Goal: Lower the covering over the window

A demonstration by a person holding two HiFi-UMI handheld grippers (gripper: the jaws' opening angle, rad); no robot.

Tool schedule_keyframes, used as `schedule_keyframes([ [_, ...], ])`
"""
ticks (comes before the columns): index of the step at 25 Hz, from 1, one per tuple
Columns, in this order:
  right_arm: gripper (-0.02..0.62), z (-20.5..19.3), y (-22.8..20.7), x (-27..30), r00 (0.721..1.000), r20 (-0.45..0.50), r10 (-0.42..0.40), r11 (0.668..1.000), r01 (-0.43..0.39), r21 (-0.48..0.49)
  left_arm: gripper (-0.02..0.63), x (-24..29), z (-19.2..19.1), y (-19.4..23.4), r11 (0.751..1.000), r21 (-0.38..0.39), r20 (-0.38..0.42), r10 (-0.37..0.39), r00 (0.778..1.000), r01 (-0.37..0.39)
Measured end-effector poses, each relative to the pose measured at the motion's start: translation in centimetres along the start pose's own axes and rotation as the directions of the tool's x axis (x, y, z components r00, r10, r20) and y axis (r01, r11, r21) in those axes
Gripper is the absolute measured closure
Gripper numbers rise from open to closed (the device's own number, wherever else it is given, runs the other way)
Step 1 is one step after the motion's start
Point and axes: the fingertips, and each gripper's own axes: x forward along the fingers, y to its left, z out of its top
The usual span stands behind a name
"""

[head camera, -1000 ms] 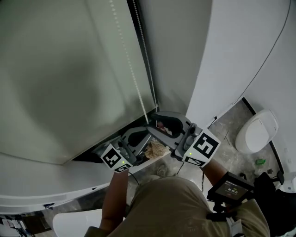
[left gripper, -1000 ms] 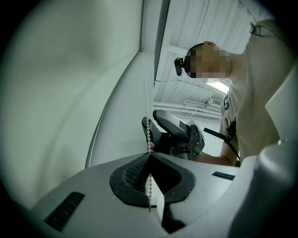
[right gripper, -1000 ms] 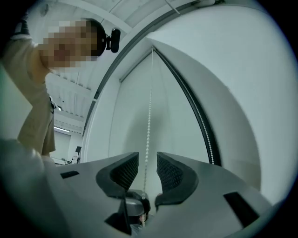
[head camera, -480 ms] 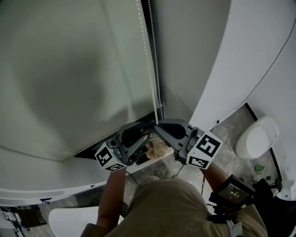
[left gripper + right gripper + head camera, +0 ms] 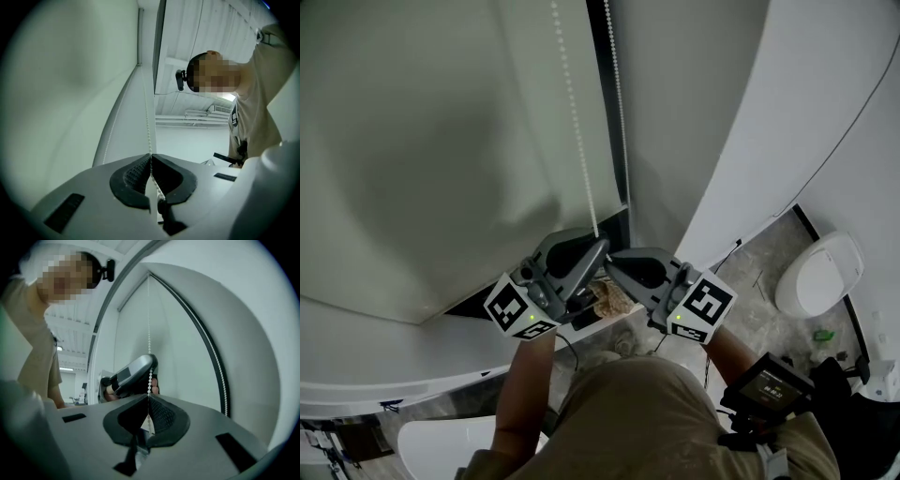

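Blind: its top passes out of the head view's upper edge; I cannot see where it ends.
Bead chain: both strands leave the upper edge. The lower run is lost behind the left gripper, whose jaws are closing with the chain between the pads, and behind the right gripper.
Gap under the blind: dark; I cannot tell what lies behind.
Brownish object: largely covered by both grippers; unidentified.
Waist device: screen print too small to read.
Green item: too small to identify.
White fixture: cut by the bottom edge.
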Motion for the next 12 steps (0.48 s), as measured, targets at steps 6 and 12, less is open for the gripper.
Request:
schedule_keyframes([
  [6, 0.480, 5.2, -0.5, -1.9, 0.985, 0.172, -0.026, 0.998, 0.036, -0.057, 0.584, -1.2, -2.7, -0.4, 0.998, 0.059, -0.062, 0.021, 0.998, -0.017],
  [12, 0.507, 5.6, -0.3, -1.0, 0.991, 0.133, -0.016, 0.997, 0.026, -0.073, 0.584, -1.5, -7.8, -3.1, 0.999, -0.045, -0.100, -0.034, 0.994, 0.030],
])
